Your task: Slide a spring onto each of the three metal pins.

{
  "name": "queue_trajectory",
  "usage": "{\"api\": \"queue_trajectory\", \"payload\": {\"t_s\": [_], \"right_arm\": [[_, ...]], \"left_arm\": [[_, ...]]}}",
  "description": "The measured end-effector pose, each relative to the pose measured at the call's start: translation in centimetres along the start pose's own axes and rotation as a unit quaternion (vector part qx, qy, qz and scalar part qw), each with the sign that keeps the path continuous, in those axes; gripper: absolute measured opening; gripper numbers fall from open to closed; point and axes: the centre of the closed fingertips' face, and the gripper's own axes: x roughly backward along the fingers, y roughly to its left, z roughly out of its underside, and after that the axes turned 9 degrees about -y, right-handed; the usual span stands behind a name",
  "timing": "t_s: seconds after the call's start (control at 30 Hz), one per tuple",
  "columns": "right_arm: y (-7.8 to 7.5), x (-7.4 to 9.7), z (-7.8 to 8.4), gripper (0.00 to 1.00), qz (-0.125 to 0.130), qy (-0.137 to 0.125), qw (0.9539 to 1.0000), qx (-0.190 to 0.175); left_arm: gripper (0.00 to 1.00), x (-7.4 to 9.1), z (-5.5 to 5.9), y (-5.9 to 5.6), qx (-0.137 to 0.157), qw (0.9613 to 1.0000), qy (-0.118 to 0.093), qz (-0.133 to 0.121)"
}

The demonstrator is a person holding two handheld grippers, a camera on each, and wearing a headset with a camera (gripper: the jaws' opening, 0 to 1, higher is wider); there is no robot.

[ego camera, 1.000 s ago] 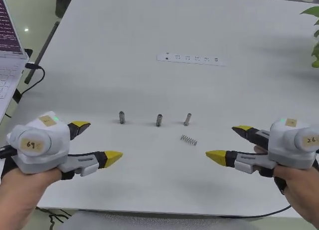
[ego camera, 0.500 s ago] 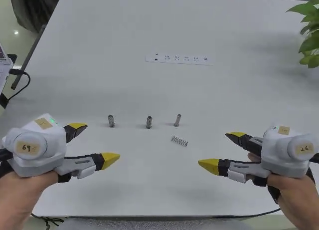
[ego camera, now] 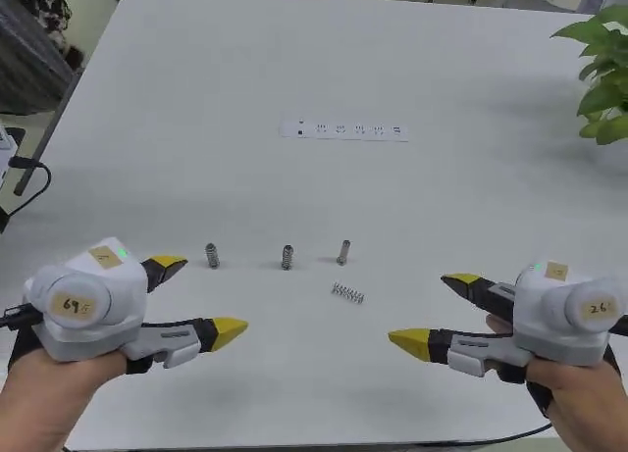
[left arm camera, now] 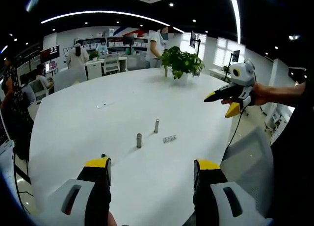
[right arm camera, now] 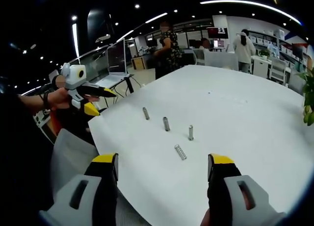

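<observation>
Three pins and one loose spring on the bench, ahead between left gripper and right gripper, both spread and empty.

Your left hand grips the left hand-held gripper above the near left part of the table. Its jaws are spread wide, the yellow tips aimed inward toward the table's middle. Your right hand holds the right hand-held gripper above the near right part of the table, its jaws just as wide apart and aimed back toward the left one. The two are level and well apart. Both hover clear of the table with nothing between their jaws.
</observation>
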Motion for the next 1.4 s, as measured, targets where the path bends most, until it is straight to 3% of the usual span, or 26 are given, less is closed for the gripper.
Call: {"api": "queue_trajectory", "payload": {"t_s": [0.6,1.4], "right_arm": [[0.0,0.5,0.0,0.72,0.000,-0.003,1.0000,-0.005],[-0.2,1.3,0.5,0.71,0.002,0.002,1.0000,-0.008]], "left_arm": [[0.64,-2.7,-0.5,-1.4,-0.028,0.9984,0.010,0.048],[0.61,-7.9,-1.5,-4.4,-0.063,0.9912,0.022,0.114]]}}
